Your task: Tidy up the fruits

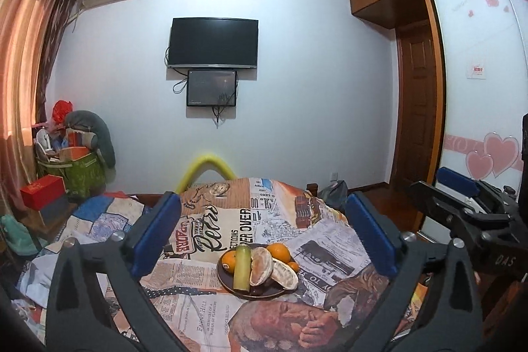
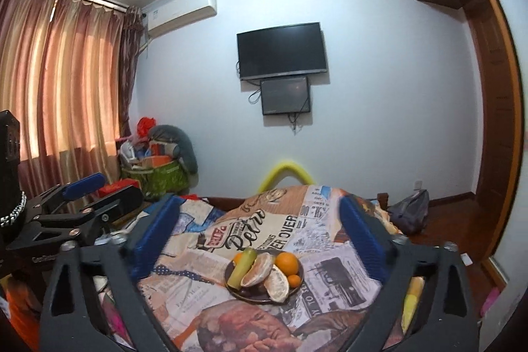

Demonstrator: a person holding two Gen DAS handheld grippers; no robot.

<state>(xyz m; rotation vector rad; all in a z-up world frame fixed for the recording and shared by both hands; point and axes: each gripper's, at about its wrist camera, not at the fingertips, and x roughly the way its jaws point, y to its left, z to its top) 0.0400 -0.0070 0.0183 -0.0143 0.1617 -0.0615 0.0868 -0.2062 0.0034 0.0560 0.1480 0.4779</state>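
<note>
Where quilt creases, round dark plate of glossy oranges

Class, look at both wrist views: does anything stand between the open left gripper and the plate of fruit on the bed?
Nothing visible does. The left gripper is open, and only bare bedspread lies between it and the plate.

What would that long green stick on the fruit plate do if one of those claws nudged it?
The green stick looks round and smooth, so it would probably roll or slide. It lies among oranges and peel pieces on a dark plate, which might stop it. The plate sits on soft bedding, so it may tilt.
</note>
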